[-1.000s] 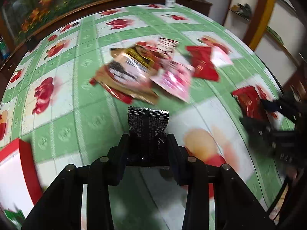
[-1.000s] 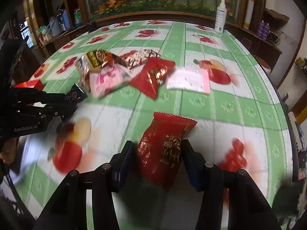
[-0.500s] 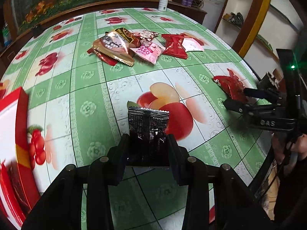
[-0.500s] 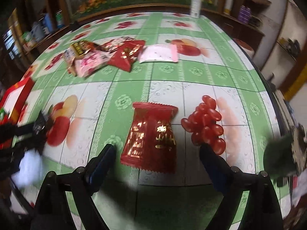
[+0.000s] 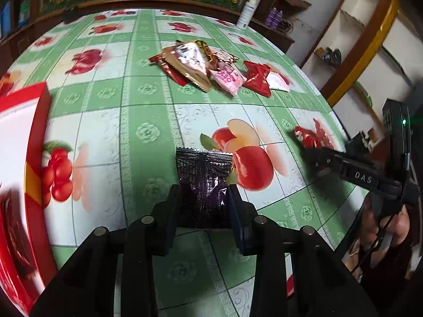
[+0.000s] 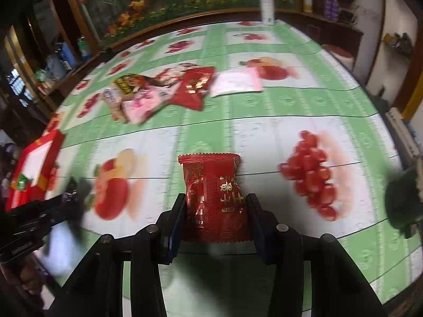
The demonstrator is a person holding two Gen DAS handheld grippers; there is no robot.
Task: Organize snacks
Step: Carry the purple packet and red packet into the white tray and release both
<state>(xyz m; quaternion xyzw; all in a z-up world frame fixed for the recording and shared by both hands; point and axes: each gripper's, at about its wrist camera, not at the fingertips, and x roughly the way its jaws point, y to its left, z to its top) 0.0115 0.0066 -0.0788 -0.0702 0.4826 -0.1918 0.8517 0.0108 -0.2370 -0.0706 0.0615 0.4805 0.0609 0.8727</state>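
**Two packets in hand, a heap left to sort**

Since half a second ago, your right gripper [image 6: 215,216] has gone from standing wide around the red packet [image 6: 214,195] to closing in on it; the pads now sit against both of its sides. Your left gripper [image 5: 203,206] has carried its load sideways over the table, so the red box [image 5: 29,142] now fills more of the left edge of its view.

Items, largest first:

- Table [image 5: 148,111]: round, covered with a green-and-white checked cloth printed with fruit. A wooden ledge and a flower mural run behind it, with shelves to the right.
- Red box: white inside, at the table's left edge, judged to be the destination. Something dark red shows at its near end, too blurred to name.
- Snack heap [image 5: 201,66]: several packets overlapping toward the far side, among them a gold one, a pink one and a red one. None sorted yet.
- White bottle [image 6: 267,5]: upright at the far rim.
- Red packet: between the right jaws, which are closing on it, low over the cloth beside the printed grapes.
- Dark packet [image 5: 203,177]: clamped between the narrow left jaws, which are closing slightly, and held clear of the cloth.

Progress, as a judgement: early. Two packets are in hand and the heap is untouched.
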